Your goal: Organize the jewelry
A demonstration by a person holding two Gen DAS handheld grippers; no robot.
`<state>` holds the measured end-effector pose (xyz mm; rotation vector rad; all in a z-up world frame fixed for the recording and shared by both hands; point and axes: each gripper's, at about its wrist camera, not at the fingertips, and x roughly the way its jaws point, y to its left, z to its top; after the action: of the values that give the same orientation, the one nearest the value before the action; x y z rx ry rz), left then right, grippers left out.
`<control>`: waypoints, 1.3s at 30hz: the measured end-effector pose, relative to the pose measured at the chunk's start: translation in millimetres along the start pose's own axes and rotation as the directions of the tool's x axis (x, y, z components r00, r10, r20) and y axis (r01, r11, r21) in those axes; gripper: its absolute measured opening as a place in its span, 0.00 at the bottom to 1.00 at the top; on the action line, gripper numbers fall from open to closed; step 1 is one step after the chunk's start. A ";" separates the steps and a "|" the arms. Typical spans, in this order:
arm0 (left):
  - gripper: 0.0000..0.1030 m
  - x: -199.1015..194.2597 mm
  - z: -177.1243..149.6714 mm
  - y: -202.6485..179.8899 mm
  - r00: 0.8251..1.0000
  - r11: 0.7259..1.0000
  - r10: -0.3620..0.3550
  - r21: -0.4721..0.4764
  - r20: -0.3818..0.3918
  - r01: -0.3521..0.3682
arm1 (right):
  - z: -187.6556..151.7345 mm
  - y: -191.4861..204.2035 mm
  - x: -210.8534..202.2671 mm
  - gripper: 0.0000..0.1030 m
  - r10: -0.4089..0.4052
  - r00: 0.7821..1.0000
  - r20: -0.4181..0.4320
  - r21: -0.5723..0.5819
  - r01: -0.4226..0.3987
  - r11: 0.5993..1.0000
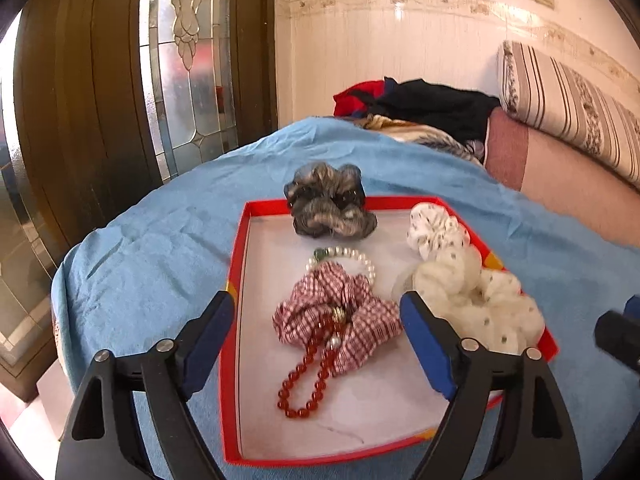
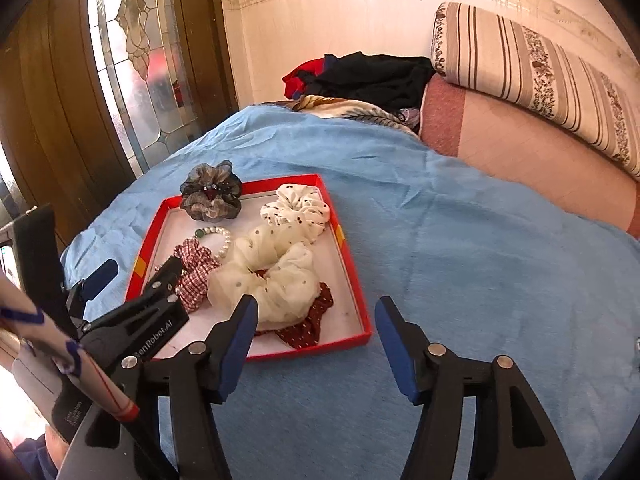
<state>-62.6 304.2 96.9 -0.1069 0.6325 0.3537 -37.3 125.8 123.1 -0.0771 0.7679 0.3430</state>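
Note:
A red-rimmed tray (image 1: 236,264) (image 2: 352,264) lies on the blue blanket. In it are a red bead bracelet (image 1: 308,376), a pearl bracelet (image 1: 352,258) (image 2: 222,240), a red-checked scrunchie (image 1: 352,320) (image 2: 196,272), a grey scrunchie (image 1: 328,208) (image 2: 210,194), two cream dotted scrunchies (image 1: 472,304) (image 2: 272,276), a white one (image 1: 436,232) (image 2: 296,206) and a dark red dotted one (image 2: 308,328). My left gripper (image 1: 316,312) is open, just above the checked scrunchie and red beads. My right gripper (image 2: 316,316) is open and empty at the tray's near right corner.
The blue blanket (image 2: 460,240) covers the bed. A pile of dark and red clothes (image 2: 368,76) and a striped bolster (image 2: 540,72) lie at the far end. A wooden door with leaded glass (image 1: 184,72) stands at the left.

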 end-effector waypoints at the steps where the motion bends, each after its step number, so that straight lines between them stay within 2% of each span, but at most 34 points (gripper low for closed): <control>1: 0.89 0.2 -2.7 -2.2 1.000 1.000 0.009 0.013 -0.008 -0.009 | -1.7 0.0 -2.3 0.66 -0.009 1.000 0.004 -0.005 0.009 1.000; 5: 0.92 -1.0 -9.3 -5.1 0.998 0.998 0.056 0.039 -0.014 -0.055 | -8.3 0.4 -11.1 0.76 -0.058 0.998 0.021 -0.037 0.059 0.998; 11: 0.94 -14.6 -15.2 -1.4 0.994 0.995 0.104 0.008 -0.032 -0.103 | -17.7 -1.4 -21.7 0.80 -0.108 0.994 0.027 -0.069 0.110 0.992; 15: 0.96 -47.7 -13.2 0.4 0.992 0.992 0.124 -0.006 0.026 -0.124 | -25.4 -3.3 -35.3 0.80 -0.136 0.990 0.039 -0.092 0.139 0.986; 20: 1.00 -101.4 -15.1 0.9 0.992 0.998 0.069 -0.011 0.106 -0.068 | -34.6 -8.6 -69.7 0.84 -0.149 0.985 0.088 -0.096 0.157 0.983; 25: 1.00 -143.0 -17.3 -6.0 0.987 0.998 0.053 0.033 0.150 -0.059 | -40.7 -11.4 -99.4 0.85 -0.156 0.978 0.140 -0.112 0.173 0.979; 29: 1.00 -176.4 -16.1 -10.9 0.976 0.993 0.103 0.038 0.192 -0.112 | -47.3 -15.3 -122.7 0.85 -0.158 0.972 0.175 -0.105 0.178 0.978; 32: 1.00 -206.6 -17.9 -16.1 0.962 0.991 0.103 0.057 0.252 -0.121 | -54.6 -19.1 -144.1 0.86 -0.156 0.966 0.207 -0.096 0.179 0.979; 39: 1.00 -254.5 -21.8 -21.9 0.961 0.994 0.095 0.031 0.261 -0.107 | -70.3 -22.2 -189.9 0.88 -0.147 0.952 0.268 -0.090 0.177 0.980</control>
<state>-257.5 205.3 230.7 0.0155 0.3873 0.4438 -203.4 38.9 202.8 -0.1978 0.4774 0.2334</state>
